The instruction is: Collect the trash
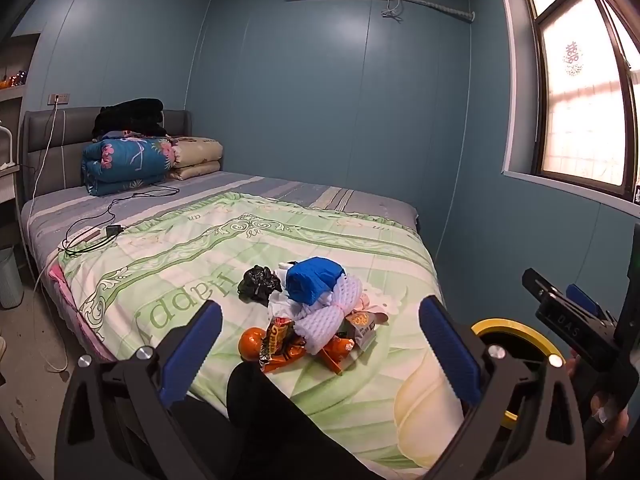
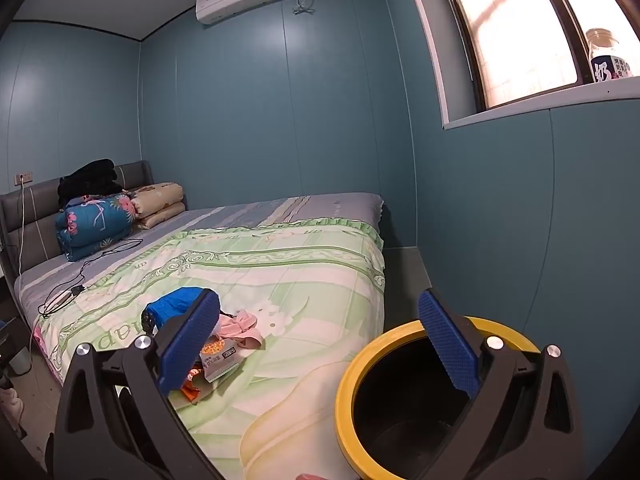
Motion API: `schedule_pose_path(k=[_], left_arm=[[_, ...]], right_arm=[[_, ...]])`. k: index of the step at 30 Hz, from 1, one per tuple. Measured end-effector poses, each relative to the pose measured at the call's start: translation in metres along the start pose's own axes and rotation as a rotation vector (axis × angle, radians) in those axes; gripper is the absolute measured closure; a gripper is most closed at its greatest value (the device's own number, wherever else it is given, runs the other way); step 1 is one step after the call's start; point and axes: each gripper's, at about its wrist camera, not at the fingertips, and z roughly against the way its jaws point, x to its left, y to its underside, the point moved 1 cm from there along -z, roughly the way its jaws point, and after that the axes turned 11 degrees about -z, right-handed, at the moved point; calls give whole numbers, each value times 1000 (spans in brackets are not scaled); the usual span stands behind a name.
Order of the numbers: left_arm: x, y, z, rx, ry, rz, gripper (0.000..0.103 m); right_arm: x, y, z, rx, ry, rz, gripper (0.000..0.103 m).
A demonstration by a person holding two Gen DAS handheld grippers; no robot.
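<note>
A pile of trash lies on the green bedspread (image 1: 224, 256): a blue plastic wad (image 1: 314, 285), a black crumpled bag (image 1: 258, 283), white foam netting (image 1: 324, 320), orange snack wrappers (image 1: 280, 346) and a small carton (image 1: 362, 326). My left gripper (image 1: 320, 344) is open and empty, held just in front of the pile. My right gripper (image 2: 318, 342) is open and empty, with its right finger over the yellow-rimmed black bin (image 2: 360, 392). The pile shows in the right wrist view too, with the blue wad (image 2: 172, 308) and a snack packet (image 2: 218, 356) partly hidden by the left finger.
Folded quilts (image 1: 128, 164) and dark clothes sit at the headboard. A charger and black cables (image 1: 108, 228) lie on the bed's left part. A pale bin (image 1: 8, 276) stands on the floor at left. A bottle (image 2: 606, 56) stands on the window sill.
</note>
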Motion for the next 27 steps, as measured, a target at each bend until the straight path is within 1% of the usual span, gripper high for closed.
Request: schedule_pose_path(k=[27], left_arm=[[-5, -2, 3, 2, 3, 4, 8]], right_arm=[[-3, 2, -1, 2, 3, 0, 8]])
